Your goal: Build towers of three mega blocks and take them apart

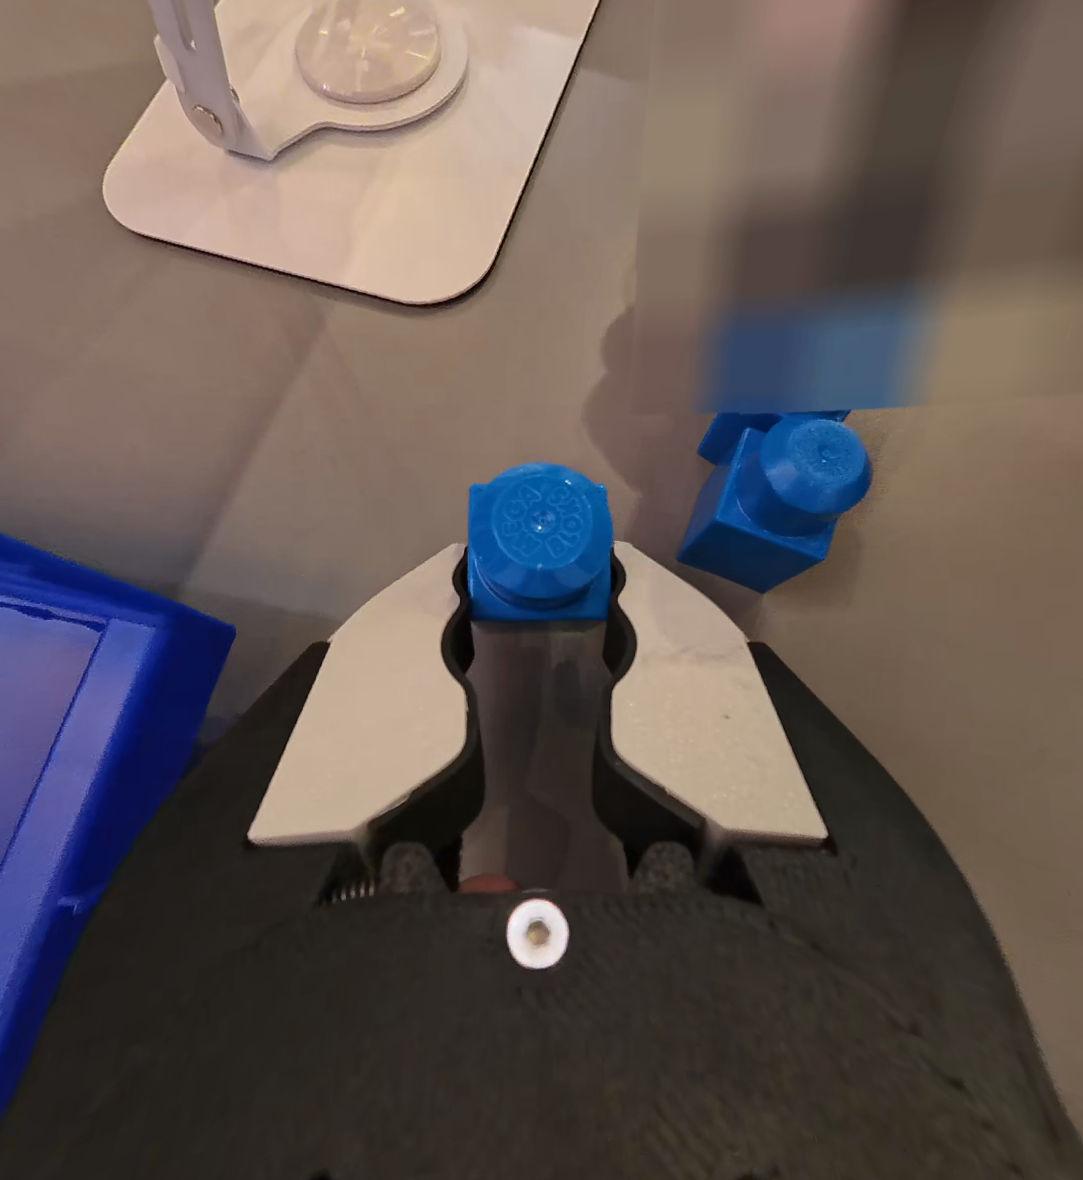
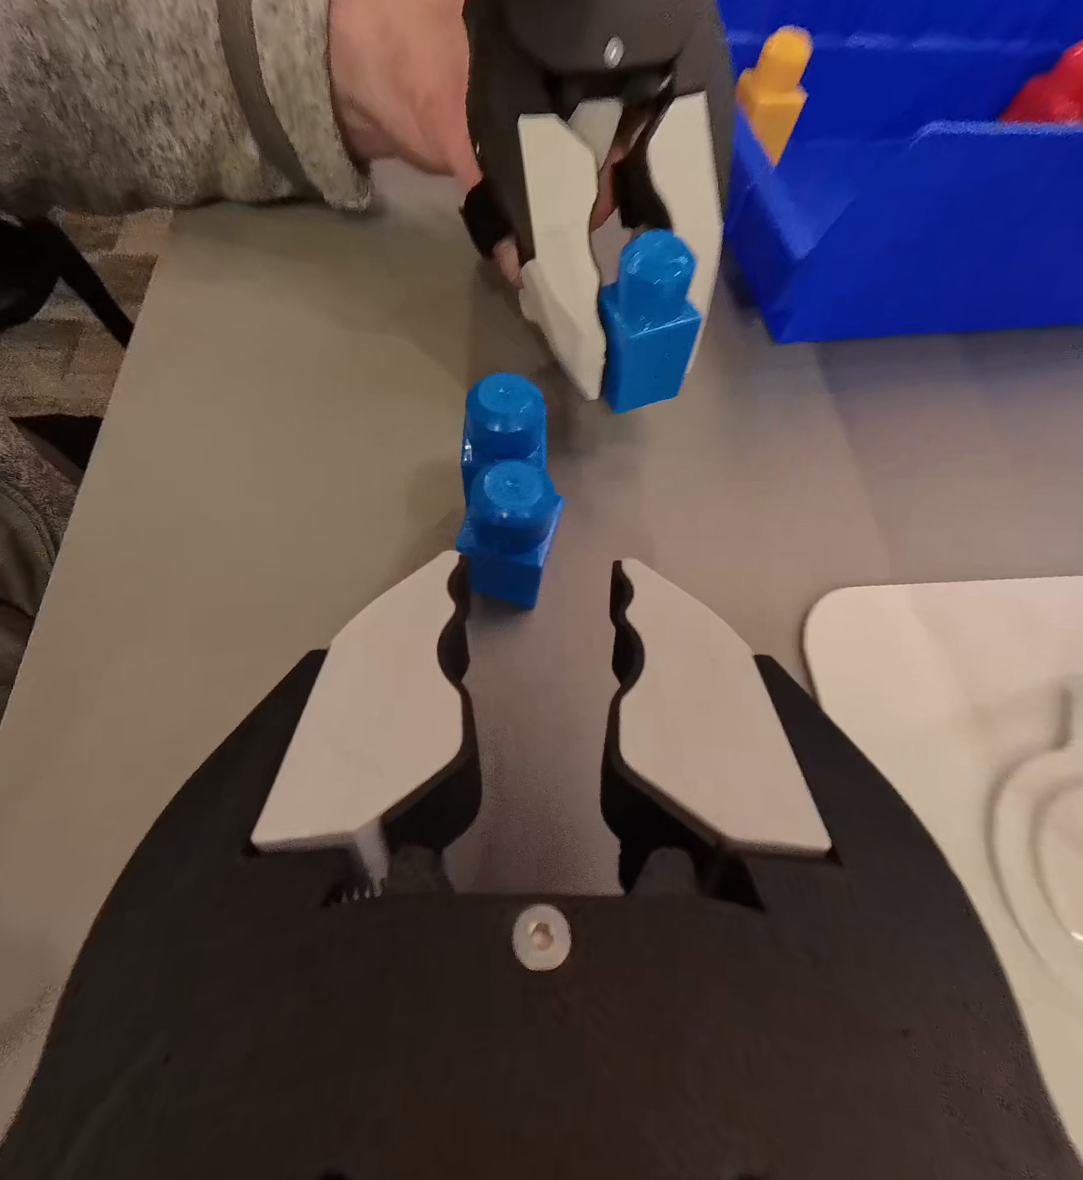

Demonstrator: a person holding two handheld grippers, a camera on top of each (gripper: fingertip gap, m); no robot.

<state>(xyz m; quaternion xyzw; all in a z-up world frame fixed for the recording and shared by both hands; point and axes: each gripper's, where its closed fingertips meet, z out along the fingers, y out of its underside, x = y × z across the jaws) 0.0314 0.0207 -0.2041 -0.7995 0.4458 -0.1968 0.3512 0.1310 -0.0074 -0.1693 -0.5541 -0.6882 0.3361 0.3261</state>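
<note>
My left gripper [image 1: 539, 565] is shut on a blue mega block [image 1: 539, 536], its stud facing the camera and both pads pressed on its sides. In the right wrist view this gripper [image 2: 644, 367] holds the block [image 2: 651, 332] upright just above the grey table [image 2: 271, 511]. Two more blue blocks [image 2: 507, 543] [image 2: 504, 421] stand close together on the table, studs up. My right gripper [image 2: 539, 574] is open with nothing between its pads. Its left fingertip [image 2: 443, 574] is next to the nearer block. In the left wrist view that block [image 1: 775, 504] looks tilted.
A blue bin [image 2: 941, 242] stands at the far right with a yellow block [image 2: 772, 89] and red blocks [image 2: 1082, 83] in it; it also shows in the left wrist view [image 1: 47, 702]. A white mat [image 1: 347, 211] carries a white stand. A person's sleeve [image 2: 143, 96] lies at the far left. There is about 12 cm between the tips of the two grippers.
</note>
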